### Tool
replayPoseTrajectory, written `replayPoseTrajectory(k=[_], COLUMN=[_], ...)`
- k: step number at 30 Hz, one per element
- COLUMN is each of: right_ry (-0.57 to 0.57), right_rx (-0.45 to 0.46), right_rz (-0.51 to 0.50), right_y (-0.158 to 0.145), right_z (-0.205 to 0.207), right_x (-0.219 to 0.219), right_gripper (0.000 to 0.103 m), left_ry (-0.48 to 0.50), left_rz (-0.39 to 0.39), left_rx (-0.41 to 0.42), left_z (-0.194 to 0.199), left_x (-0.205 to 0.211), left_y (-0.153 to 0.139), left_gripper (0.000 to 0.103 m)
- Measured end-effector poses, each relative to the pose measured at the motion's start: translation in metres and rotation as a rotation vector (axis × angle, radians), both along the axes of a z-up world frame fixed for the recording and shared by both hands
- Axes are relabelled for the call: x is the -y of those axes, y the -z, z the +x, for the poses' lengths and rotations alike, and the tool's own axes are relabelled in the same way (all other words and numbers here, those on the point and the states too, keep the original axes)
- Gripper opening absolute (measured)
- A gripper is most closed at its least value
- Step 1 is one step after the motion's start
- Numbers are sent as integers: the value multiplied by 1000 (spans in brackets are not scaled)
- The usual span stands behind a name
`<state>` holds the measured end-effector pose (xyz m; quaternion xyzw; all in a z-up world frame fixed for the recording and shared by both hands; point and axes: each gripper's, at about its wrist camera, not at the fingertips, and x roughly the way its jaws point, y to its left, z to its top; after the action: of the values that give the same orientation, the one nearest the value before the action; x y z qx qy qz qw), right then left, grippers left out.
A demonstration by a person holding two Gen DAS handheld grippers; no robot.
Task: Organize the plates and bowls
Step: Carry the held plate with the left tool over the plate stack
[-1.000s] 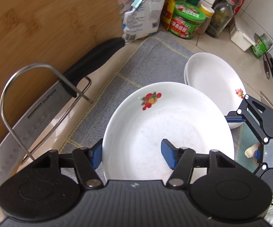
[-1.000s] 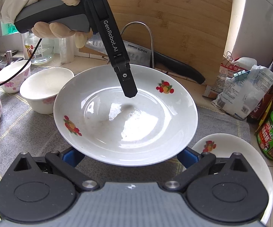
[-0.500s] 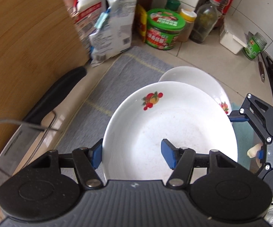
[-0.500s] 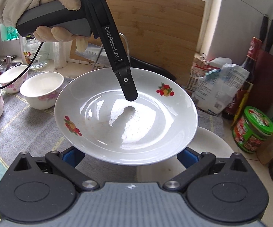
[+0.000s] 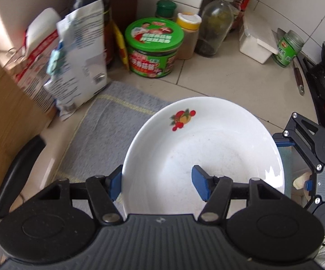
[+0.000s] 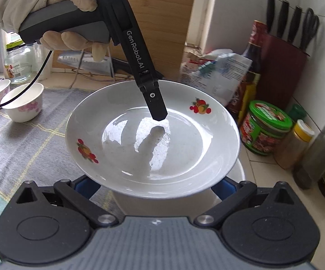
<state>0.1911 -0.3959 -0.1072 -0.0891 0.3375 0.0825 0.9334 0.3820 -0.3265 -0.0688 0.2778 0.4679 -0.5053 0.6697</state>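
Tiled kitchen surface (image 5: 225, 76) fills the background, crowded along the wall with a green-lidded tin (image 5: 154, 47), a yellow-capped jar (image 5: 188, 34), bottles and paper packets, and partly covered by a grey woven cloth (image 5: 108, 126). At the centre of both views hangs the task's thing, a white shallow ceramic plate with red fruit motifs (image 6: 153, 135), lifted clear of the cloth. The left gripper (image 5: 156, 183) is clamped on its rim, one blue pad outside and one inside the dish; from the right wrist view its finger reaches down into the plate's middle, gripped by a gloved hand (image 6: 72, 18). The right gripper (image 6: 153, 185) sits low in its own frame with the plate's near edge across its jaws; its blue pads show at either side under the rim, but whether they press on it I cannot tell. Directly beneath, a second white plate (image 6: 239, 173) peeks out at the lower right, the likely stacking target. Two small floral bowls (image 6: 25, 103) wait at the left edge. The risk is that a one-sided rim grip lets the glossy plate tilt or slip, dropping it hard and chipping the plate below, or landing off-centre.
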Motion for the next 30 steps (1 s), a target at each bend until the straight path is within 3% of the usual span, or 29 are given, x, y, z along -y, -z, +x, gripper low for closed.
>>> replayPoseTrajectory(k=[12, 30], right_ry=[64, 60], right_rx=[-33, -69], right_rz=[8, 3], right_y=[14, 23], right_z=[-4, 7], right_x=[30, 26], right_gripper=[103, 103], left_ry=[49, 34], left_rz=[15, 58], left_rx=[-16, -9], left_z=[-5, -2], left_x=[40, 40], left_y=[18, 27], left_gripper=[62, 64])
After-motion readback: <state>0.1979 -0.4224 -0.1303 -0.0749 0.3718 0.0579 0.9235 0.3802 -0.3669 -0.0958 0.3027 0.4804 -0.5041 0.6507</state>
